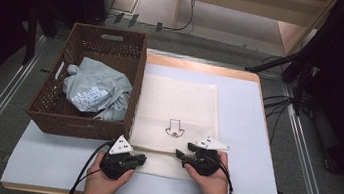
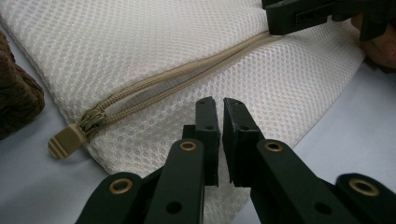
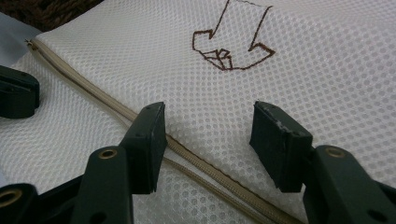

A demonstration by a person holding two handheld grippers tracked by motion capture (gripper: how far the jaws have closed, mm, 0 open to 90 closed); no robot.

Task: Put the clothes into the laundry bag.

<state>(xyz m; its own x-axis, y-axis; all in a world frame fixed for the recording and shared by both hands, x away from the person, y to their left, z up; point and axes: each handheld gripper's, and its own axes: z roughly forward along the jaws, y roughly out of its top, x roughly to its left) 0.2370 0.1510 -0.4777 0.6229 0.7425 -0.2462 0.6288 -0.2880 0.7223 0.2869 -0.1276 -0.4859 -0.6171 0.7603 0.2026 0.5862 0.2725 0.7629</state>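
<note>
Fabric of the mesh bag (image 3: 289,60) is being straddled by the spread right gripper (image 3: 208,140); the nearly closed, empty left gripper (image 2: 220,109) is being best steered toward the zipper pull (image 2: 65,140), left of its fingertips.

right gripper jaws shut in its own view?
No, the right gripper has its jaws spread wide apart over the mesh bag, straddling the zipper.

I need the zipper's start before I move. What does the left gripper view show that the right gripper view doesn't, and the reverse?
Left gripper view alone: the tan zipper pull at the zipper's end, a corner of the brown basket, and the left gripper with fingers nearly closed, nothing between them. Right gripper view alone: the brown arrow drawing on the mesh, and the right gripper with fingers wide open over the bag. Both share: the white mesh bag, its zipper and the other gripper's tip at the frame's edge.
</note>
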